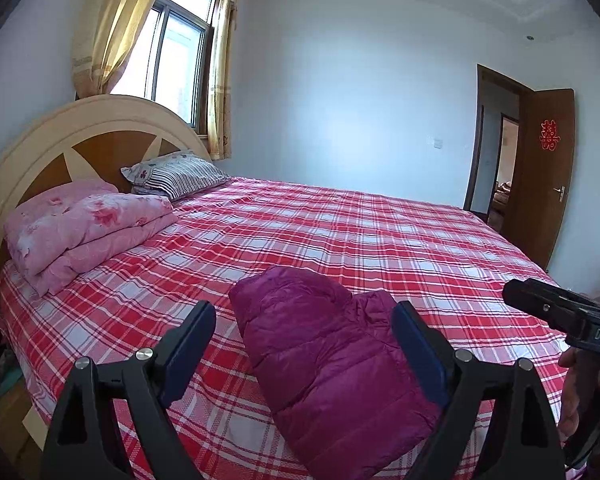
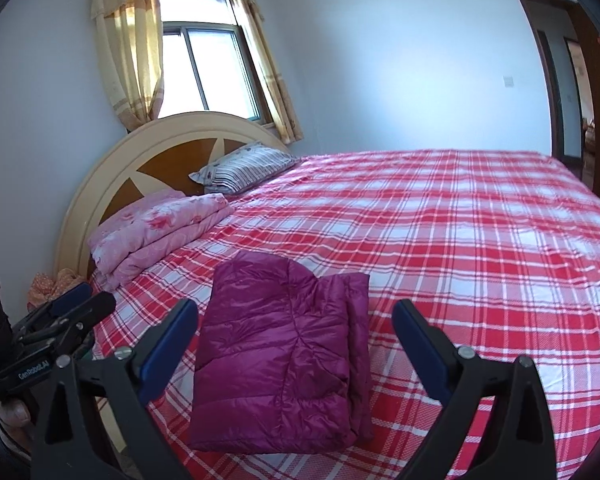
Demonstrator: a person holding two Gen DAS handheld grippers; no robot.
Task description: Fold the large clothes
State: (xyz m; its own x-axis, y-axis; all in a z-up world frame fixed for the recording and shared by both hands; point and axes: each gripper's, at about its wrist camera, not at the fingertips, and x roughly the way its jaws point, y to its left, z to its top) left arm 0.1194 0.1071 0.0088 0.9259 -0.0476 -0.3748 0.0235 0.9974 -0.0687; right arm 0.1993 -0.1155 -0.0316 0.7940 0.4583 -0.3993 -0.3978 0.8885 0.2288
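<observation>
A magenta quilted down jacket (image 1: 328, 356) lies folded into a thick rectangle on the red plaid bed sheet (image 1: 340, 232), near the bed's front edge. My left gripper (image 1: 304, 332) hangs above it, open, with nothing between its blue pads. In the right wrist view the same jacket (image 2: 284, 352) lies flat between and below the wide-apart fingers of my right gripper (image 2: 296, 328), which is open and holds nothing. The right gripper's black body (image 1: 560, 312) shows at the right edge of the left wrist view. At the lower left of the right wrist view the left gripper (image 2: 68, 308) shows from the side.
A folded pink floral quilt (image 1: 88, 228) and a striped pillow (image 1: 176, 174) lie by the round headboard (image 1: 80, 128). A curtained window (image 1: 180, 60) stands behind it. A brown door (image 1: 544, 168) is open at the right. Plaid sheet (image 2: 480, 240) stretches beyond the jacket.
</observation>
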